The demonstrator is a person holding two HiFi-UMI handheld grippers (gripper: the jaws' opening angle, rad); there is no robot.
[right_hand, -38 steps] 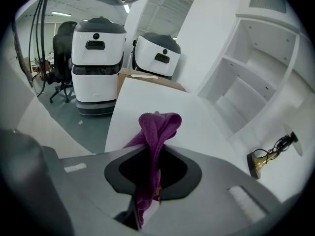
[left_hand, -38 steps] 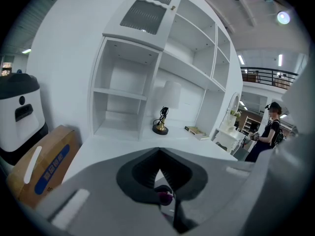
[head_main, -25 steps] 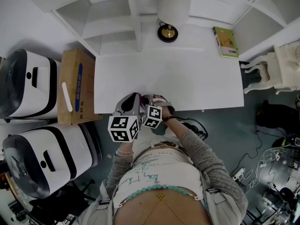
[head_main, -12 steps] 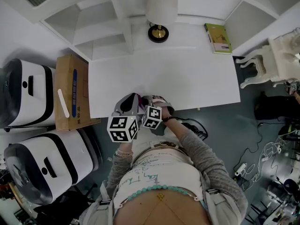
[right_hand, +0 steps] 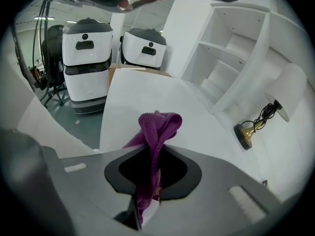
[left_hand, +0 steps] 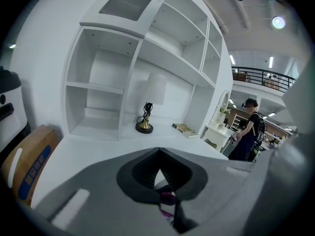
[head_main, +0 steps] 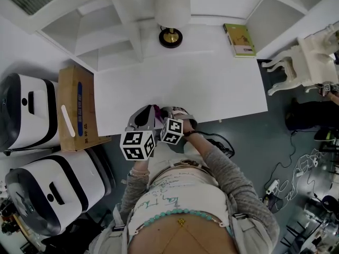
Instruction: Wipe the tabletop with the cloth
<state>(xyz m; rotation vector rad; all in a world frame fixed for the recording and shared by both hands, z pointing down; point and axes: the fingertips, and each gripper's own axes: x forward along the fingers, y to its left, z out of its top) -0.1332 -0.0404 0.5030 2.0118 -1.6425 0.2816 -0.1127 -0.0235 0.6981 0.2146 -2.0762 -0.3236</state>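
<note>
Right hand-held gripper (right_hand: 153,150) pinches purple cloth (right_hand: 158,126) lengthwise along its jaws; left hand-held gripper (left_hand: 157,151) is closed.

I looked down on a white table (head_main: 180,89) set against a white shelving unit (head_main: 106,30), with a white-shaded lamp (head_main: 172,7) and a green book (head_main: 239,39) at its far side. A cardboard box (head_main: 77,107) and two white machines (head_main: 26,112) stood to the left, an ornate white chair (head_main: 307,62) to the right. The floor (head_main: 254,136) was dark grey-blue, with cables (head_main: 296,179) strewn over it.
</note>
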